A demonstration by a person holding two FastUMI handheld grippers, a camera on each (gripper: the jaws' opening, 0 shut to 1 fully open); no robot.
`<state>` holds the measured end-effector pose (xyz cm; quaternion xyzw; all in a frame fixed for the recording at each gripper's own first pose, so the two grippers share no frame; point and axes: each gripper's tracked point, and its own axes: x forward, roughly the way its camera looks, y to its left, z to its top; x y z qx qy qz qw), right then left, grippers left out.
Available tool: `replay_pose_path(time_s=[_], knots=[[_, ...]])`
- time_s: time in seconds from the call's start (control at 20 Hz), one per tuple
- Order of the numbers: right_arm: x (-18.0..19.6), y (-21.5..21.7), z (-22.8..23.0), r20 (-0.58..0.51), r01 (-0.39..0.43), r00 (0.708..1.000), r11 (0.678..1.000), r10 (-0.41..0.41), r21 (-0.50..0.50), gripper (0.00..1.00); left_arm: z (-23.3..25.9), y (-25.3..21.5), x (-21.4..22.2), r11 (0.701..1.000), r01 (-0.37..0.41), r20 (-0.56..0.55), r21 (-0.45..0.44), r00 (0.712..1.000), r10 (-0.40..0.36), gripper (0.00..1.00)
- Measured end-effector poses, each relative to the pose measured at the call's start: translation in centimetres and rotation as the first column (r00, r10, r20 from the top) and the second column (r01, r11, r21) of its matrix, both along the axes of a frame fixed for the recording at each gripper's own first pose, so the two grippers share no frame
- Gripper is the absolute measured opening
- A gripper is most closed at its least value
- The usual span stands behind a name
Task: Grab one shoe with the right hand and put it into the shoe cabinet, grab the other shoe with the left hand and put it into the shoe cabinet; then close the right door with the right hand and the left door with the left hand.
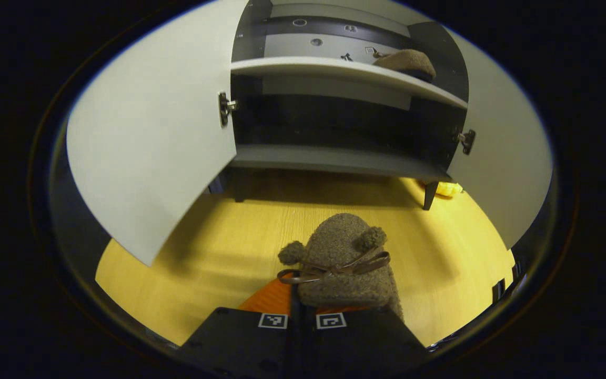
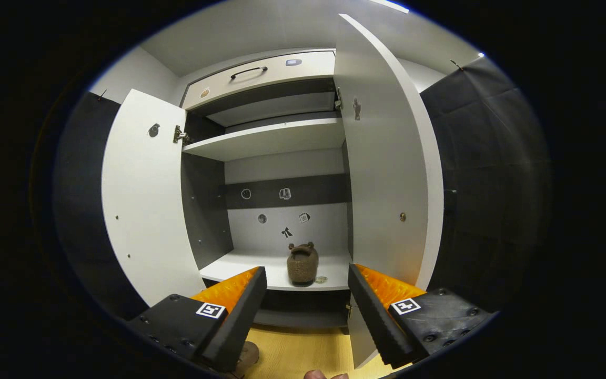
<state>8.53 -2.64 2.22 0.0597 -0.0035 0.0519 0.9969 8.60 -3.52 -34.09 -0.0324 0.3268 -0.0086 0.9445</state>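
**One shoe shelved, other in left claw**

With both doors swung wide, the cabinet (image 2: 276, 158) stands open ahead of both claws.

Left claw (image 1: 301, 316): fingers pressed together on the heel end of a fuzzy brown shoe (image 1: 342, 263). The shoe sticks out forward from the claw, toe pointing at the cabinet, pom-poms and a brown bow on top. It sits low over the yellow wood floor (image 1: 219, 237). In the left gripper view the bottom shelf (image 1: 334, 158) lies ahead and above the claw, with the left door (image 1: 150, 137) off to the left and the right door (image 1: 508, 158) off to the right.

Right claw (image 2: 307, 305): fingers spread wide, nothing between them. Straight ahead, framed by the two fingers, the second shoe (image 2: 302, 263) sits on the middle shelf (image 2: 240, 268), near its front edge and toward the right side, well apart from the claw. A small round thing lies on the shelf just beside that shoe; too small to tell what it is. The same shoe shows in the left gripper view, up and to the right of that claw.

A drawer (image 2: 261, 76) with a dark handle tops the cabinet.
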Motion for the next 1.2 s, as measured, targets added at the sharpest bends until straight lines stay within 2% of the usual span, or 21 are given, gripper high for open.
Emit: replay_pose_path(time_s=[0.2, 0.35, 0.45, 0.8, 0.95, 1.2], knots=[[-0.2, 0.3, 0.4, 0.012, -0.013, 1.000, 1.000, 0.013, 0.000, 0.98, 7.1, 0.3, 1.3, 0.999, -0.003, 0.040, 0.043, 0.999, 0.001, 0.06], [-0.7, 0.4, 0.5, 0.017, -0.022, 1.000, 1.000, 0.022, -0.005, 0.98, 12.8, -0.6, 3.5, 0.999, -0.007, 0.083, -0.031, 0.997, 0.009, 0.05], [-1.0, 0.3, 0.7, 0.024, -0.022, 0.999, 1.000, 0.023, -0.006, 0.98, 16.6, -0.4, 5.6, 0.998, -0.025, 0.114, -0.056, 0.993, 0.031, 0.06], [-1.8, -0.3, 1.0, 0.044, -0.017, 0.999, 1.000, 0.018, -0.015, 0.98, 27.2, 0.9, 14.3, 0.995, -0.085, 0.233, -0.050, 0.968, 0.095, 0.05], [-2.2, -0.4, 1.1, 0.053, -0.014, 0.998, 0.999, 0.016, -0.039, 0.98, 29.6, 1.1, 18.9, 0.995, -0.088, 0.251, -0.054, 0.963, 0.099, 0.05], [-2.8, -0.3, 1.4, 0.066, -0.020, 0.998, 0.999, 0.023, -0.050, 0.98, 29.0, 2.0, 26.1, 0.994, -0.108, 0.202, -0.030, 0.973, 0.111, 0.05]])
